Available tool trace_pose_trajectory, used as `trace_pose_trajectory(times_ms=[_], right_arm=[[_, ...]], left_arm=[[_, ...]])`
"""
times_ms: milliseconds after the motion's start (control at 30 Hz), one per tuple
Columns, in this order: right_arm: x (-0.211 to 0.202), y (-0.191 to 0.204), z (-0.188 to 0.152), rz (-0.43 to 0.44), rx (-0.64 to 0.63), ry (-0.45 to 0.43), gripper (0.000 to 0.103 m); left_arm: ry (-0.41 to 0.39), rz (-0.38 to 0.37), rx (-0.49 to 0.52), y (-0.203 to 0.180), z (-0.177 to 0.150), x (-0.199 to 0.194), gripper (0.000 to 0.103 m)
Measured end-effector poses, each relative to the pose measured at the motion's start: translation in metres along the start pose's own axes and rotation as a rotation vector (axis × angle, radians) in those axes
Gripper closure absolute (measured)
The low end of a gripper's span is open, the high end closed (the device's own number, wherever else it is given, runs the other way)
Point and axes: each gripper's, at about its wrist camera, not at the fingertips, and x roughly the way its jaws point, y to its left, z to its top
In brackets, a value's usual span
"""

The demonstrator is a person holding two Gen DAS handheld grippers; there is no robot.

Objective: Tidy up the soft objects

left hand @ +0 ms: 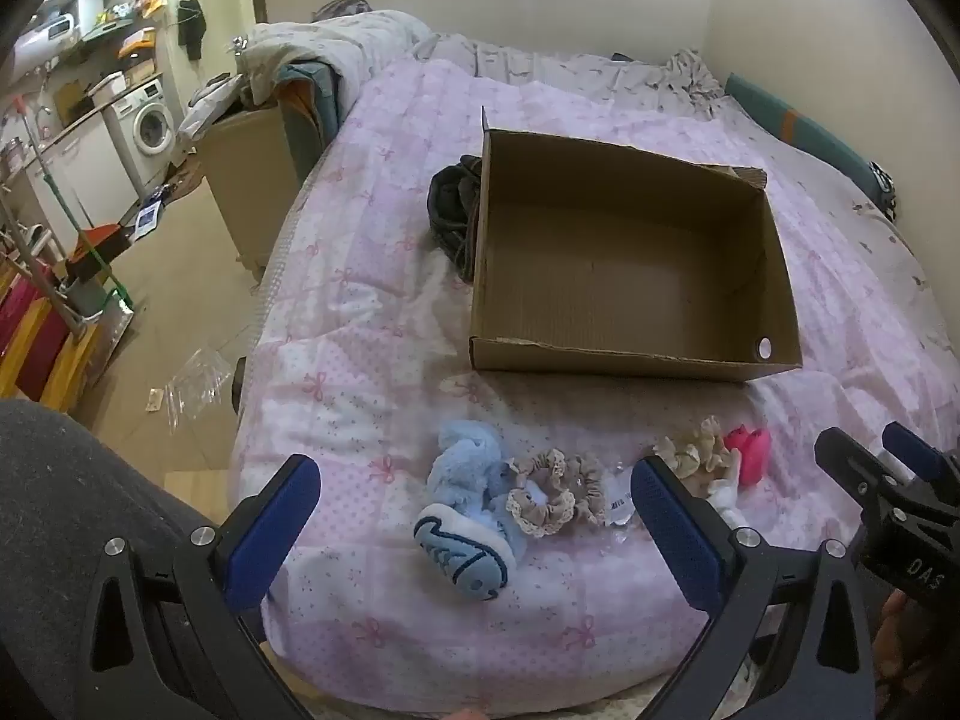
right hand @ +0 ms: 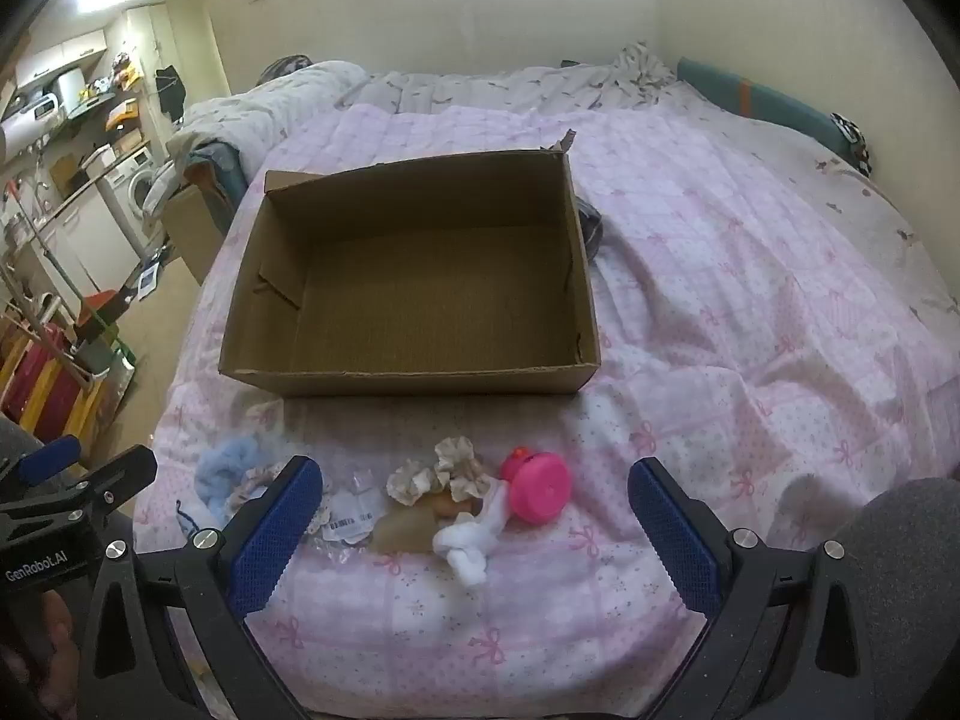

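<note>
Left wrist view: left claw [left hand: 474,531] spread wide, nothing in it, hovering low over the near edge of the bed [left hand: 372,276]. Between its fingers lie a blue plush slipper [left hand: 465,516], sole up, and touching it a beige scrunchie [left hand: 555,492]; a small printed tag [left hand: 618,504] sits just beside, text too blurred to read. Further right a second scrunchie [left hand: 696,450] and a pink toy [left hand: 750,450]. Cardboard box [left hand: 630,354] stands open and bare beyond them, a dark bundle [left hand: 453,210] against its far-left wall. Right tool body at frame edge reads "DAS", partly cut off. Right wrist view: right claw [right hand: 474,531] likewise released and holding nothing, over the second scrunchie [right hand: 438,471], the pink toy [right hand: 537,483] and a knotted white cloth [right hand: 471,543]. Box [right hand: 408,381] empty here too. Left tool body reads "GenRobot.AI". Judgement: sorting not yet begun, first pick pending. Next move probably calls for lowering a claw onto one item, closing on its bulk without snagging the quilt, then carrying it into the box.
</note>
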Motion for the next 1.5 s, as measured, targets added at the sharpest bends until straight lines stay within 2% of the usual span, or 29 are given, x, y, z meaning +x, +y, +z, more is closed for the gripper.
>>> trace_pose_trajectory(times_ms=[833,1500], right_arm=[[0.0011,-0.0015,0.0003,0.0,0.007,0.002,0.0],[-0.0038,-0.0052,0.0012,0.004,0.022,-0.01,0.0]], left_arm=[[-0.001,0.006,-0.003,0.0085,-0.0009,0.0001,0.0],[-0.007,0.026,0.009,0.0003,-0.0009,0.0007,0.0]])
